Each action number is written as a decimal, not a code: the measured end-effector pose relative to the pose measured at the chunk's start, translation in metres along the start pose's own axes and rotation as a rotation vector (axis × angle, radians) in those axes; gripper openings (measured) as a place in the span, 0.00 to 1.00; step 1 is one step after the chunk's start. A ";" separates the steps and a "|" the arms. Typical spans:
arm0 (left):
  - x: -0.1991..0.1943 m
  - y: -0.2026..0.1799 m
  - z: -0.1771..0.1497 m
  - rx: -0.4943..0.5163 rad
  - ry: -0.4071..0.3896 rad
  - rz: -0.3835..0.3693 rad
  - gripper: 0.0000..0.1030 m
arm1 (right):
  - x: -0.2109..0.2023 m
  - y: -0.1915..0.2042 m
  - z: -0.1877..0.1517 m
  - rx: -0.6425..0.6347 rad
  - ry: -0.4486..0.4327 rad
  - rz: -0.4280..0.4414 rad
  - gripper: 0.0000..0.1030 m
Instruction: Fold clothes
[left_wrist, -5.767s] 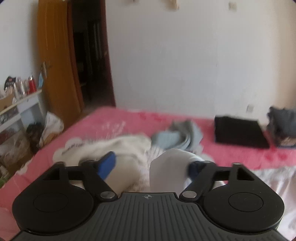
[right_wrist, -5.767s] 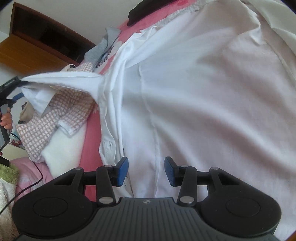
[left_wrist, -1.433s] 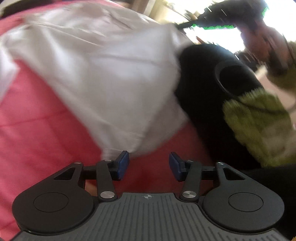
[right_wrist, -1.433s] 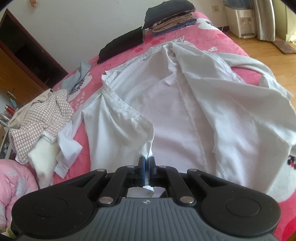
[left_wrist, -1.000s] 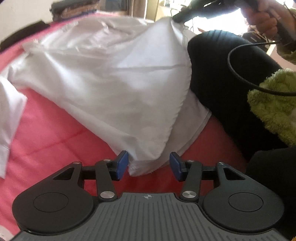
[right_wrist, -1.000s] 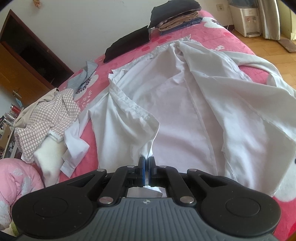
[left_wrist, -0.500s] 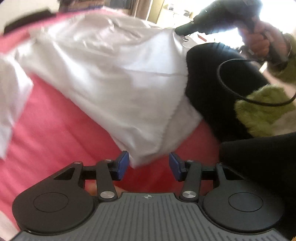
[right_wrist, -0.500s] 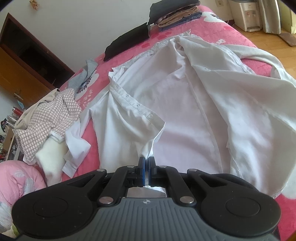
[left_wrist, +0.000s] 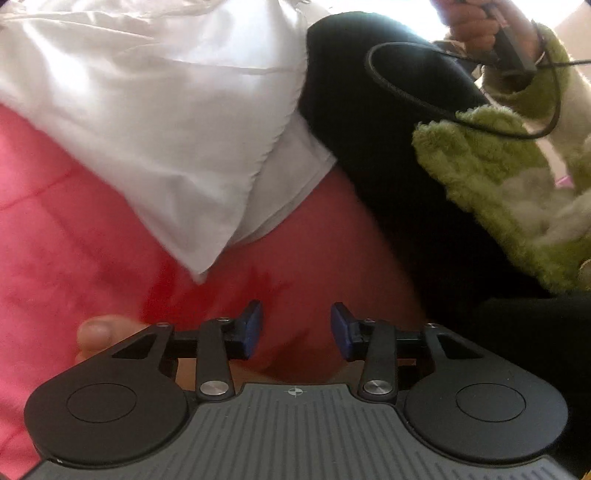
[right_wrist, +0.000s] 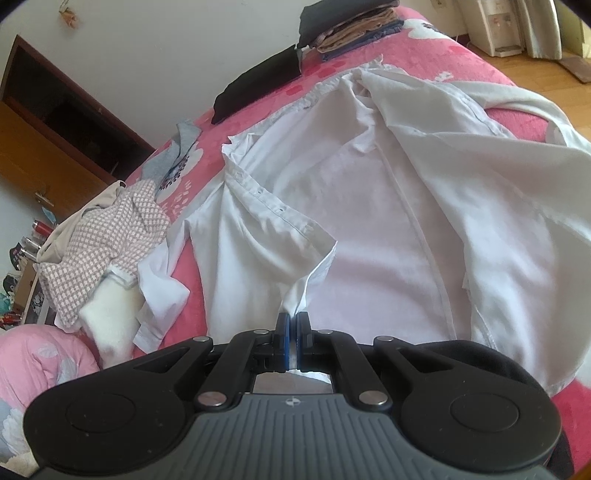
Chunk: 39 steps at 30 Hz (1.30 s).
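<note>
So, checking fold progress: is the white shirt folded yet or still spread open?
Spread open. The white shirt lies unbuttoned across the pink bed, front panels apart; the right gripper pinches one hem corner.

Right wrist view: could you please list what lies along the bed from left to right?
Pink quilt → checked garment → white shirt, pinched in the right tongs.

One white shirt (right_wrist: 388, 206) spread on one pink bed (right_wrist: 436, 48). One checked garment (right_wrist: 107, 240) heaped at the left, one grey garment (right_wrist: 173, 162) beyond it. One flat black garment (right_wrist: 258, 88), one stack of folded clothes (right_wrist: 351, 22). Two grippers: left gripper (left_wrist: 295, 328), right gripper (right_wrist: 293, 339).
</note>
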<state>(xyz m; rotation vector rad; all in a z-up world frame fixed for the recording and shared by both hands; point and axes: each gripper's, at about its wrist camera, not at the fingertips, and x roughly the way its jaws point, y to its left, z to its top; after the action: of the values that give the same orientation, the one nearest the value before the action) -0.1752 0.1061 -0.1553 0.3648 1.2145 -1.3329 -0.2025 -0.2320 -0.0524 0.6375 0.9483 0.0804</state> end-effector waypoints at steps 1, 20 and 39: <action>-0.004 0.000 0.000 -0.001 -0.022 0.035 0.39 | 0.001 -0.001 0.000 0.006 0.001 0.004 0.03; 0.026 -0.042 0.016 0.380 -0.089 0.459 0.11 | -0.001 0.000 0.003 0.022 -0.016 0.017 0.03; -0.009 -0.021 -0.015 0.086 -0.117 0.505 0.03 | 0.017 0.032 -0.013 -0.254 0.201 -0.084 0.03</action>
<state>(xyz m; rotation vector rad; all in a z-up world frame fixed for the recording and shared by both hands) -0.1979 0.1167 -0.1457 0.6020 0.8919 -0.9534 -0.1962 -0.1939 -0.0534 0.3581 1.1359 0.1897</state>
